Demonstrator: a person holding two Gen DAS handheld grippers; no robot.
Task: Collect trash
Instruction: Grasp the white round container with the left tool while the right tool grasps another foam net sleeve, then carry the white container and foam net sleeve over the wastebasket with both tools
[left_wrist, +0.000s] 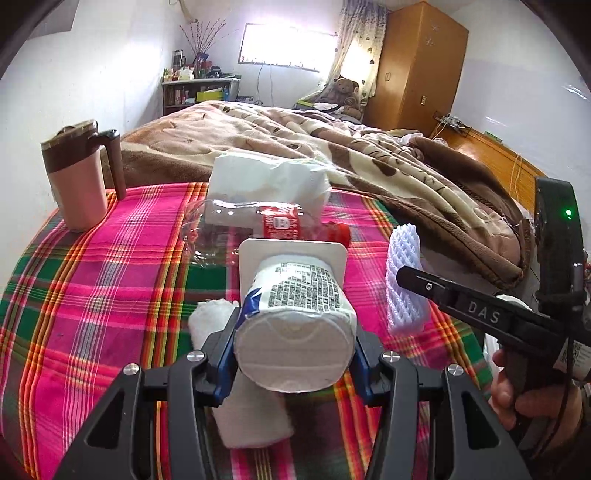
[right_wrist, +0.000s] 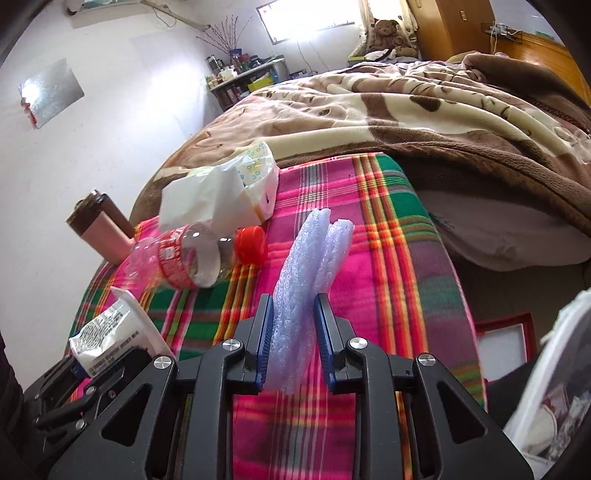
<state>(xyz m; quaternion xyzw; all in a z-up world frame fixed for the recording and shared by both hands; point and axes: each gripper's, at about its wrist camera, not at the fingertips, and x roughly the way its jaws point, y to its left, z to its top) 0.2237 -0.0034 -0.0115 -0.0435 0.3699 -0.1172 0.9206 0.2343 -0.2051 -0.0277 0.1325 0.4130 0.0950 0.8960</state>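
"das" lettering on right tool (left_wrist: 480, 314), foam net (right_wrist: 295, 325) pinched; left tool (left_wrist: 295, 354) clamping printed cup (left_wrist: 295, 325)

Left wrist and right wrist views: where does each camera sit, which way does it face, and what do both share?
Left wrist: sits behind the left tool, facing across the plaid cloth toward the bed; it grips a white cup; the right tool and hand show at right.
Right wrist: sits behind the right tool, facing the same way; it grips foam netting; the left tool shows lower left.
Shared: bottle, tissue pack, mug.
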